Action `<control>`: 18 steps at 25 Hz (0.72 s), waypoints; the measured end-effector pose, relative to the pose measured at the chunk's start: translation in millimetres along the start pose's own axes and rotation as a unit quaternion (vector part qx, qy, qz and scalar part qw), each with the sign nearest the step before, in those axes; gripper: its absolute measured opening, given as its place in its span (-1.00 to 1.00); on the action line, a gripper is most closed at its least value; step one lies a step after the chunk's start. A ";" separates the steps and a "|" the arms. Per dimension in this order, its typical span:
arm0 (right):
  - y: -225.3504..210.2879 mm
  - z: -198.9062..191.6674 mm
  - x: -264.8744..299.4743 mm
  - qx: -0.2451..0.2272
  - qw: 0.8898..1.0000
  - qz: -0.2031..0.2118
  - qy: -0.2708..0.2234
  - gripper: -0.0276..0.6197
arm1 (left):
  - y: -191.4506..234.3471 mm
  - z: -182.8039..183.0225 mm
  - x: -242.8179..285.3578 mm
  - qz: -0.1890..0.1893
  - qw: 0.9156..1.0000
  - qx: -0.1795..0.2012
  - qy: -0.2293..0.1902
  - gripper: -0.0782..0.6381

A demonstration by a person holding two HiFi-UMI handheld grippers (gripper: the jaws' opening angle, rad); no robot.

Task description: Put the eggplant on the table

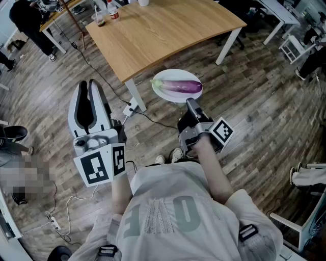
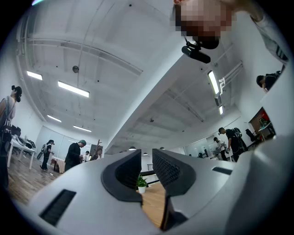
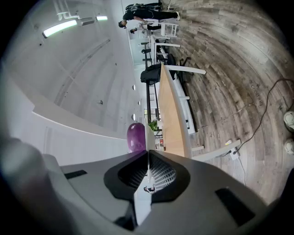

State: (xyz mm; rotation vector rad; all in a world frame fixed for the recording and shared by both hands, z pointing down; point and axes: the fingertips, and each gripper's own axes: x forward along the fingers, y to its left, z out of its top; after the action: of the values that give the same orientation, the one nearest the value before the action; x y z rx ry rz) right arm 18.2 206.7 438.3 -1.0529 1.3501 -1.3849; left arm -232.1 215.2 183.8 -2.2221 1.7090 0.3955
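A purple eggplant with a green stem lies on a white plate. My right gripper is shut on the plate's near rim and holds it level in the air over the floor, just off the front corner of the wooden table. In the right gripper view the thin plate rim runs between the pressed pads, with the eggplant beyond it. My left gripper stands to the left, tilted upward, its jaws a little apart with nothing between them.
A black cable and a white power strip lie on the wood floor by the table leg. Bottles and a cup stand at the table's far left corner. A white chair is at the right, with other desks behind.
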 end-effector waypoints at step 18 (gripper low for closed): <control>6.1 43.4 7.4 -0.006 0.999 0.021 0.036 -0.84 | -32.9 -22.2 9.7 0.024 0.999 0.021 0.018 -0.55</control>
State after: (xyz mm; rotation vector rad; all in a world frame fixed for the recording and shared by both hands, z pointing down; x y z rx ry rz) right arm 59.0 189.7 433.8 -0.9858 1.4275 -1.3973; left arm -197.2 205.6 202.7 -2.1743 1.7747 0.3286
